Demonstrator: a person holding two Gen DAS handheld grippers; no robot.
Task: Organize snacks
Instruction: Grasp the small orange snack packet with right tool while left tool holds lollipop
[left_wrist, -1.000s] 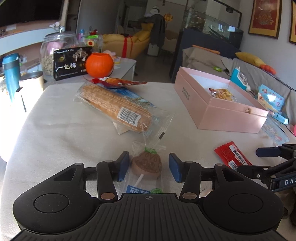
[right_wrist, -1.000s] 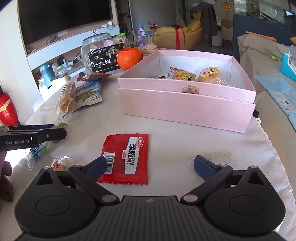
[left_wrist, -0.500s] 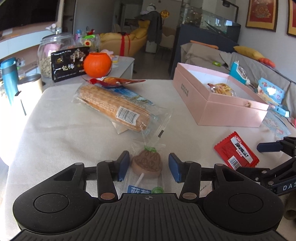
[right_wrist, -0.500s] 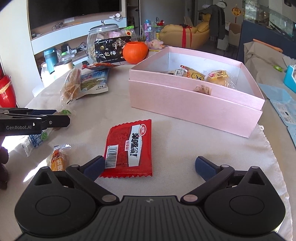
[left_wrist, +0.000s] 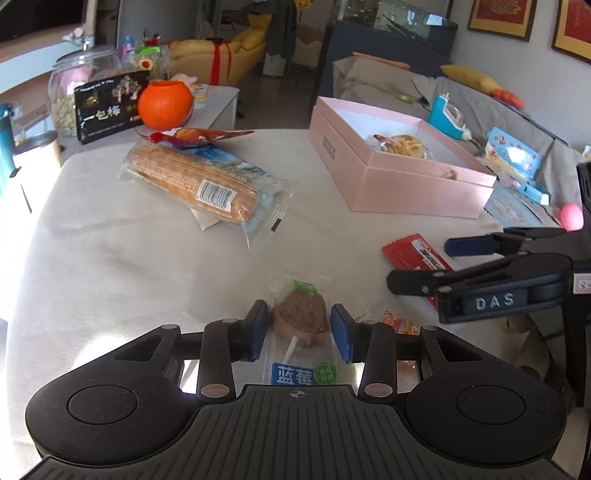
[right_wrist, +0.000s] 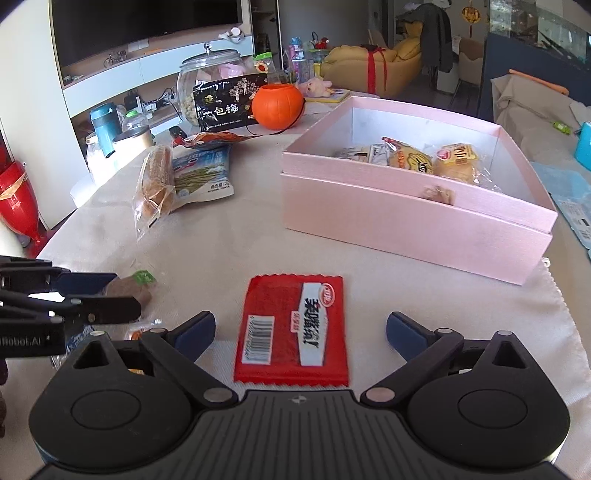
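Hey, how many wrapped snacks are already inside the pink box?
3 show in the pink box: a pale packet at the left, a yellow-wrapped one in the middle, and a round bun at the right. The near wall may hide more.

1. The pale beige cloth-covered surface (right_wrist: 207, 254) is plain, without pattern.
2. The flat red foil snack packet (right_wrist: 291, 328) carries a white barcode panel and a white band with black characters.
3. The rectangular pale pink cardboard box (right_wrist: 413, 221) is white inside.
4. The brown moulded lollipop in a clear wrapper (left_wrist: 300, 317) has a white stick, a green tag and a blue label with white characters.
5. The long golden-brown bread in a clear bag (left_wrist: 192, 181) shows a white barcode.
6. The round orange plastic pumpkin pot (right_wrist: 277, 106) is plain.
7. The black printed snack bag (right_wrist: 229, 103) bears white characters.
8. Both grippers are black, with dark blue pads (right_wrist: 192, 330).
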